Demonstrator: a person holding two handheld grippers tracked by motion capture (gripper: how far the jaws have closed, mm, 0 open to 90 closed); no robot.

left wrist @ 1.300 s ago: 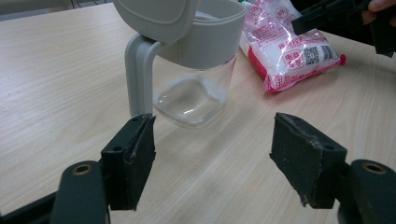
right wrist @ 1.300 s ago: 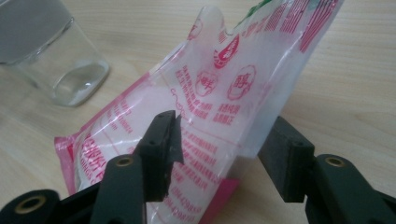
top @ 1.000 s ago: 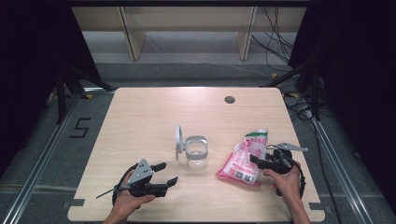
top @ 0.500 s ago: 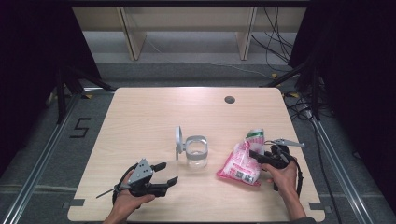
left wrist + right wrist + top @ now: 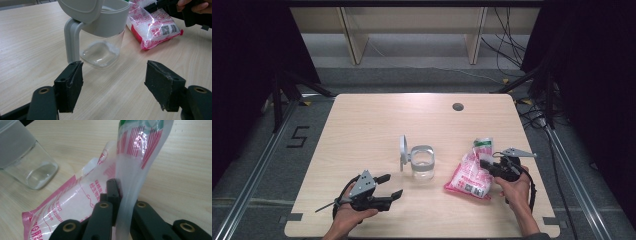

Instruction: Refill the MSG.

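Right gripper (image 5: 117, 195) jaws have just closed, now pinching the bag (image 5: 469, 175) top, ready to lift toward the jar (image 5: 422, 161); left gripper (image 5: 392, 186) jaws spread, holding nothing.

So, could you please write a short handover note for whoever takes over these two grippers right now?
Right gripper: its jaws have just been closing and are now shut on the pink bag, pinching the film near its top, which stands up between the fingers.
Left gripper: open, holding nothing, aimed at the glass jar.
Things: the jar stands mid-table with its grey lid flipped up; the bag lies to its right, body still on the wood.
Done: bag gripped, jar open.
Left, probably: lift the bag, steady the jar and pour.
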